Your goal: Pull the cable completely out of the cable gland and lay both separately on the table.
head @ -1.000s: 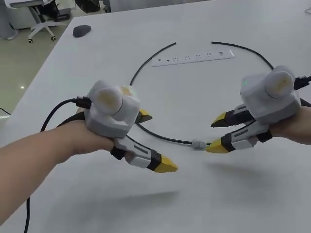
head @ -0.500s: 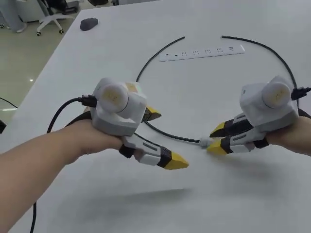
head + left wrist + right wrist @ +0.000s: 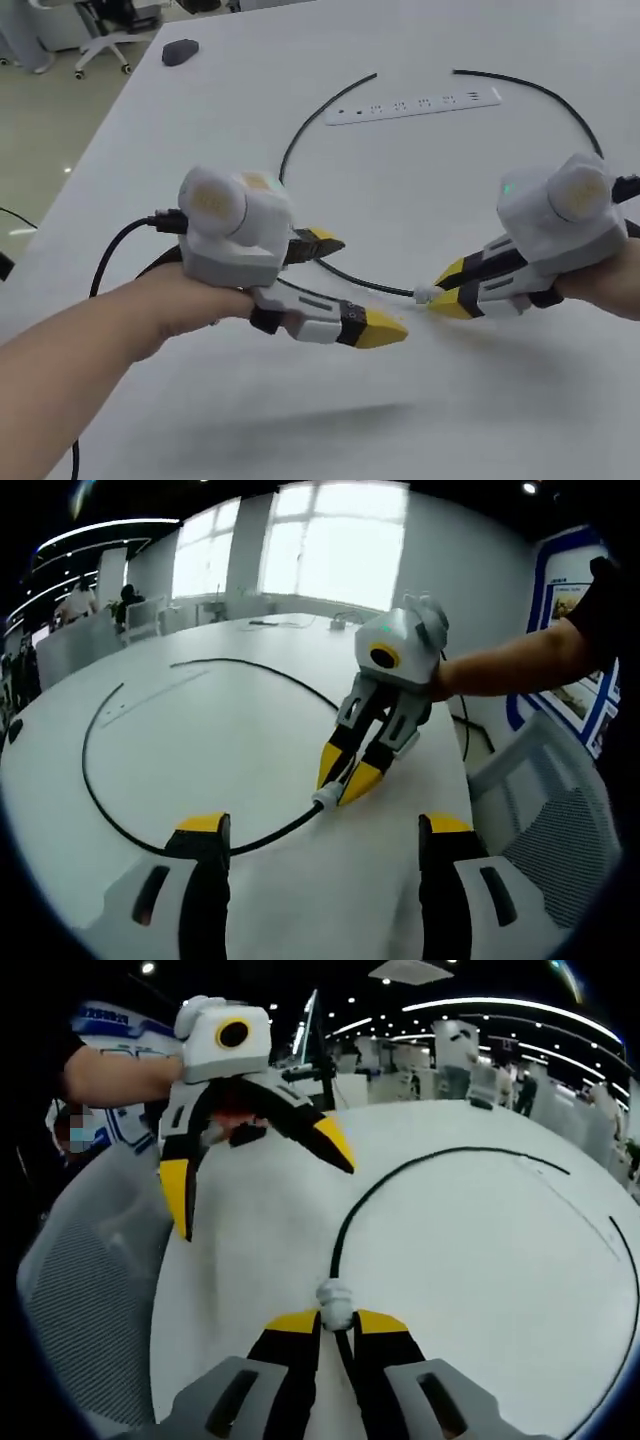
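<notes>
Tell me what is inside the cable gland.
The black cable enters the cable gland; how far it runs inside is covered by the gland and right tongs.

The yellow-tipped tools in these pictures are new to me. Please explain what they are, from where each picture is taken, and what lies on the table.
They are hand-held claws; a person holds one in each hand. The head view comes from a headset camera looking down; each round picture comes from a camera riding on one claw. The left claw is open, above the white table. The right claw is shut on a small white cable gland, threaded on a long black cable. A white power strip and a dark mouse lie farther away.
</notes>
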A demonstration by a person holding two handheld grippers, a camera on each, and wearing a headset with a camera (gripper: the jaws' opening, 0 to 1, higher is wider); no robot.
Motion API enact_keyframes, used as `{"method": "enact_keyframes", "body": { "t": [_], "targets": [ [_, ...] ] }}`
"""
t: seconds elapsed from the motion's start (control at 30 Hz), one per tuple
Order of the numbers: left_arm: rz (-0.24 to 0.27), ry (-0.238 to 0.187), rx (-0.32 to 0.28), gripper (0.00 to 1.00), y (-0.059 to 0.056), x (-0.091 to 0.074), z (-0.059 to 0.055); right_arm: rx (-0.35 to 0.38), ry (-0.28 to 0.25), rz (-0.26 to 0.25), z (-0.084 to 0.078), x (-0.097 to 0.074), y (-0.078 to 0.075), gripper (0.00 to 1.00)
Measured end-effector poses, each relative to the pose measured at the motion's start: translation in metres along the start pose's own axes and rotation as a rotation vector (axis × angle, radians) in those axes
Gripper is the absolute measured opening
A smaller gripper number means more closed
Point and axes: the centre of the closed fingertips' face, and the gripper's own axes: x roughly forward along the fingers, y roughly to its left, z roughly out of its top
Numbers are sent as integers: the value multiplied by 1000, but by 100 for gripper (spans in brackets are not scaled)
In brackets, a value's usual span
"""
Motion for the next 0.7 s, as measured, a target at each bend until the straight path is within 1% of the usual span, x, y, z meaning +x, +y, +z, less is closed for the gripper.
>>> {"method": "enact_keyframes", "body": {
  "t": [0.03, 0.1, 0.13, 0.17, 0.2, 0.23, 0.27, 0.3, 0.33, 0.37, 0.4, 0.43, 0.47, 0.5, 0.57, 0.6, 0.63, 0.7],
  "targets": [
    [-9, -2, 17, 72, -4, -1, 3, -1, -1, 13, 1, -5, 4, 8],
    [-20, -32, 56, 67, -15, -2, 11, -31, -3, 28, 4, -17, 13, 7],
    [-24, -31, 56, 67, -18, -2, 12, -49, -8, 40, 8, -24, 21, 7],
    [-30, -36, 54, 67, -21, -1, 14, -80, -19, 45, 12, -28, 25, 7],
    [-35, -49, 50, 65, -23, 0, 16, -100, -27, 49, 15, -32, 29, 7],
    [-56, -69, 48, 63, -29, 1, 20, -109, -39, 66, 19, -37, 37, 7],
    [-80, -80, 27, 60, -34, 2, 21, -125, -47, 74, 22, -42, 44, 7],
    [-105, -79, -12, 56, -38, 3, 20, -152, -54, 87, 24, -44, 50, 7],
    [-119, -80, -18, 53, -40, 3, 20, -167, -55, 89, 26, -46, 55, 7],
    [-136, -75, -13, 50, -44, 5, 19, -169, -53, 88, 28, -48, 60, 7],
    [-145, -70, 8, 43, -48, 5, 18, -173, -51, 90, 28, -50, 65, 7],
    [-150, -65, 11, 37, -51, 7, 16, -212, -46, 81, 29, -51, 68, 7],
    [-167, -58, -6, 33, -55, 8, 14, -225, -43, 78, 29, -52, 70, 7],
    [-217, -46, -36, 31, -65, 9, 11, -240, -38, 75, 28, -53, 72, 7],
    [-252, -59, -53, 35, -73, 10, 12, -251, -42, 72, 29, -55, 75, 7],
    [-283, -47, -49, 37, -80, 11, 9, -255, -40, 70, 28, -56, 76, 7],
    [-296, -48, -47, 39, -83, 11, 9, -256, -39, 72, 28, -56, 77, 7],
    [-290, -37, -52, 39, -83, 14, 8, -265, -34, 71, 27, -56, 78, 7]
  ]
}}
